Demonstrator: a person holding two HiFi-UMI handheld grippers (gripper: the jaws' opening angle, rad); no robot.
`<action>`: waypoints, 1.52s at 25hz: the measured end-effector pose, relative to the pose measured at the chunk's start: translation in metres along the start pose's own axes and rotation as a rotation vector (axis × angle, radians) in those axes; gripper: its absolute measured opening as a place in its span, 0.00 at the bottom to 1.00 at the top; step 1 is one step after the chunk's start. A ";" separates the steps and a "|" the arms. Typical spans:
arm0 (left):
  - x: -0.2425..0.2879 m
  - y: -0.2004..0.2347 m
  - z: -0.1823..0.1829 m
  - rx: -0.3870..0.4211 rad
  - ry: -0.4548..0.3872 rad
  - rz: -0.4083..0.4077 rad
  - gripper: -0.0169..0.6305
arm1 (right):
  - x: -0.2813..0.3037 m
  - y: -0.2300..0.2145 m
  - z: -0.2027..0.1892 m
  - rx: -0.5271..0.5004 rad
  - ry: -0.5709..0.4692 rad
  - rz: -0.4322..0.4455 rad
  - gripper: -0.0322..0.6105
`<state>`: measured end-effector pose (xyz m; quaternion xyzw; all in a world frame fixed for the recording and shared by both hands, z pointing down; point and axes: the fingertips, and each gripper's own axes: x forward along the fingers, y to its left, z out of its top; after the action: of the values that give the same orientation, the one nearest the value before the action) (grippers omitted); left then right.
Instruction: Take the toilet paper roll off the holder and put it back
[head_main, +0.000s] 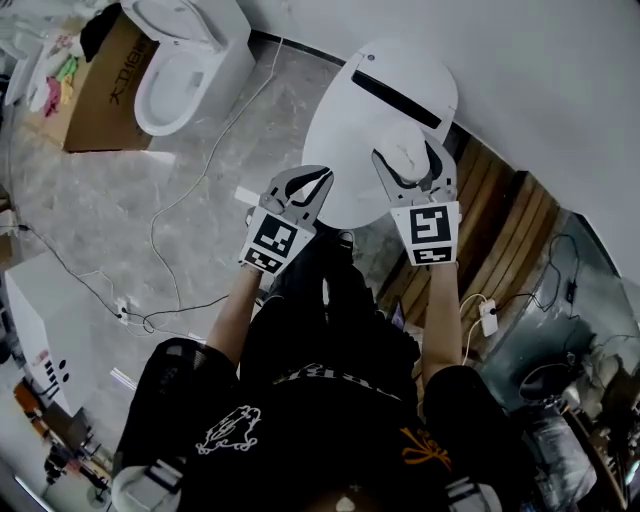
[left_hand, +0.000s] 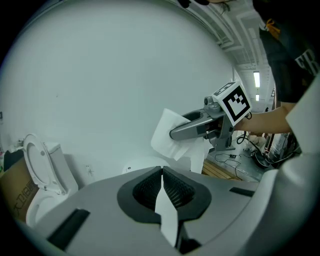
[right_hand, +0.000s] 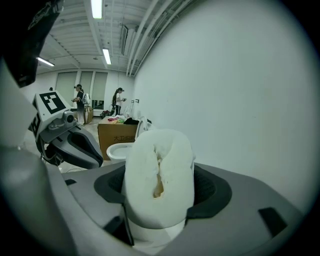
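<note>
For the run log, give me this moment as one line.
left gripper: shut on paper strip | right gripper: shut on toilet paper roll, squashed | roll held in air

Toilet paper roll: underside hidden behind right gripper. Paper strip: lower end hidden inside left gripper (people beyond it: too small).

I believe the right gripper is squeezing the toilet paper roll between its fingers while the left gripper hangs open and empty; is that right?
Not quite. The left gripper is not open and empty: the left gripper view shows its fingers closed on a strip of white paper. The right gripper is indeed squeezing the toilet paper roll.
</note>
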<state>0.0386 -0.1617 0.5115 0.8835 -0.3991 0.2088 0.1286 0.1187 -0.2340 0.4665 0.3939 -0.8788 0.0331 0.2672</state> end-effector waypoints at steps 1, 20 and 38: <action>-0.003 0.000 0.000 -0.002 0.000 0.004 0.06 | 0.000 0.002 0.001 -0.001 0.000 0.003 0.55; 0.007 0.072 -0.061 -0.068 0.061 0.067 0.06 | 0.171 0.052 -0.069 -0.137 0.110 0.154 0.55; 0.014 0.159 -0.140 -0.120 0.124 0.110 0.06 | 0.288 0.137 -0.230 -0.239 0.372 0.232 0.55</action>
<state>-0.1108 -0.2190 0.6508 0.8364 -0.4500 0.2457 0.1940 -0.0341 -0.2726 0.8267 0.2433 -0.8515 0.0309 0.4635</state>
